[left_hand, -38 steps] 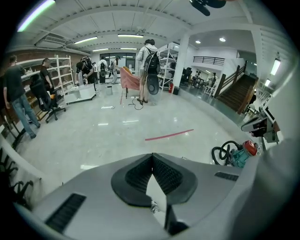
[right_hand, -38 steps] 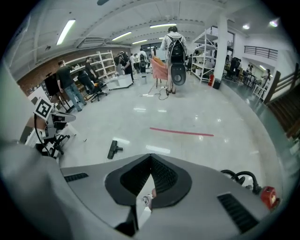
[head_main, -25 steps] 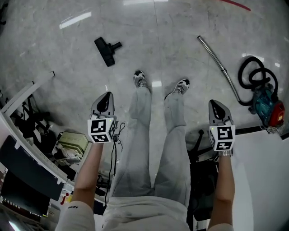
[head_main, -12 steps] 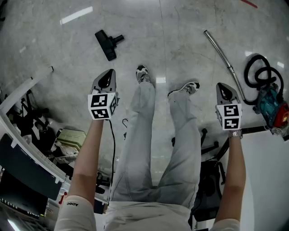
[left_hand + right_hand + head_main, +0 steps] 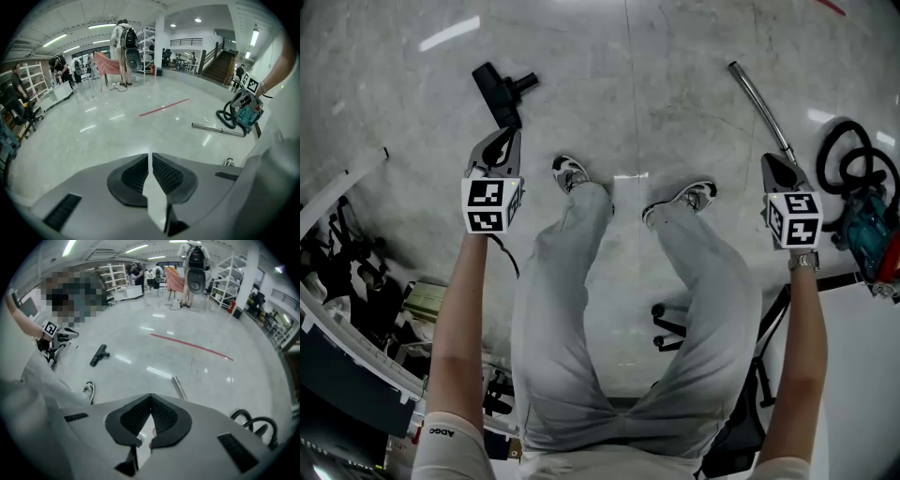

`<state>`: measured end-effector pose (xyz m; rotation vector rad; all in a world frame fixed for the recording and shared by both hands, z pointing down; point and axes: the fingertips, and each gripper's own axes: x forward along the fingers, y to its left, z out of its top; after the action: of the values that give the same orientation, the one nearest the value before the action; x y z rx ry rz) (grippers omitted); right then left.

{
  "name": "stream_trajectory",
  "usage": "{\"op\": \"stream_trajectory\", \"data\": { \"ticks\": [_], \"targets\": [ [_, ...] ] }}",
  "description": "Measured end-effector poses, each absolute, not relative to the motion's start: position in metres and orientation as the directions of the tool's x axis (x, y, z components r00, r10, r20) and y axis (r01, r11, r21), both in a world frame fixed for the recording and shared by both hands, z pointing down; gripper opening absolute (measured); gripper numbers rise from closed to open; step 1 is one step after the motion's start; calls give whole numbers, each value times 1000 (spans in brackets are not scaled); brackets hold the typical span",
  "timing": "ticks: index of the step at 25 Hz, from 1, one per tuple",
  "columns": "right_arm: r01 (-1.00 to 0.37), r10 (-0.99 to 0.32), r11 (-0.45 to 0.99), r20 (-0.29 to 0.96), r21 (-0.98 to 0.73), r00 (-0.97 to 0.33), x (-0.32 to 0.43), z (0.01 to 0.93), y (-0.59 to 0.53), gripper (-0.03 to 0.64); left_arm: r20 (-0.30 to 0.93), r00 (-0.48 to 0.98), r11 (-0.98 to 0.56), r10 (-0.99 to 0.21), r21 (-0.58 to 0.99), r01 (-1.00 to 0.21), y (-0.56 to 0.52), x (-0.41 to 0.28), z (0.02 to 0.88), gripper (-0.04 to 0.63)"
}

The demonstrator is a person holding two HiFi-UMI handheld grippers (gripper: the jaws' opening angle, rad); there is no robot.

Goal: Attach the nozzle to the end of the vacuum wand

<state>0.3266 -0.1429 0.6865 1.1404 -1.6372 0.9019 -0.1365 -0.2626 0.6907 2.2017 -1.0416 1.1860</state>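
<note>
The nozzle (image 5: 499,94) is lying on the pale polished floor (image 5: 628,75) at the upper left of the head view. It is a black floor head, a flat wide bar with a short neck tube projecting from one long side. It is sitting just beyond the tip of the left gripper (image 5: 507,136), apart from it. The vacuum wand (image 5: 761,108) is a bare silver tube lying diagonally at the upper right, well apart from the nozzle. Its lower end is running toward the coiled black hose (image 5: 848,155) beside the teal and red vacuum body (image 5: 867,220).

Both bare forearms are reaching forward and down, one on either side of the person's grey-trousered legs (image 5: 609,309). Each gripper is pointing steeply at the floor. The left gripper's ribbed pads are meeting at their tips with nothing between them. The right gripper (image 5: 773,164) is likewise clenched and empty, hanging just beside the wand's lower stretch, and a watch (image 5: 803,262) is showing on that wrist.
</note>
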Motion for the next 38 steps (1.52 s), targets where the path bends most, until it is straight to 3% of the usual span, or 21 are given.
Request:
{"op": "stream_trajectory", "data": {
  "ticks": [3, 11, 15, 19, 23, 29, 38],
  "targets": [
    [-969, -260, 230, 953, -95, -155, 336, 733, -133, 3, 857, 351, -655, -377, 21, -755, -261, -140, 739, 12],
    [-872, -96, 433, 950, -229, -296, 339, 835, -121, 3, 867, 353, -741, -351, -26, -671, -288, -146, 846, 14],
    [-832, -82, 512, 952, -215, -296, 356, 872, -141, 6, 876, 357, -783, -326, -38, -621, -315, -151, 889, 129],
    [-819, -83, 545, 961, -180, -266, 382, 913, -160, 133, 898, 347, -857, -271, -62, -511, -330, -159, 930, 152],
    [-793, -93, 594, 968, -133, -232, 395, 951, -178, 197, 930, 318, -933, -186, -65, -354, -337, -173, 973, 178],
    [-789, -120, 609, 973, -83, -195, 421, 984, -199, 223, 962, 263, -972, -76, -13, -235, -335, -187, 1006, 207],
    [-794, -184, 608, 971, -9, -152, 440, 1001, -210, 222, 977, 189, -982, -101, -68, -177, -336, -197, 1022, 206]
  ]
}}
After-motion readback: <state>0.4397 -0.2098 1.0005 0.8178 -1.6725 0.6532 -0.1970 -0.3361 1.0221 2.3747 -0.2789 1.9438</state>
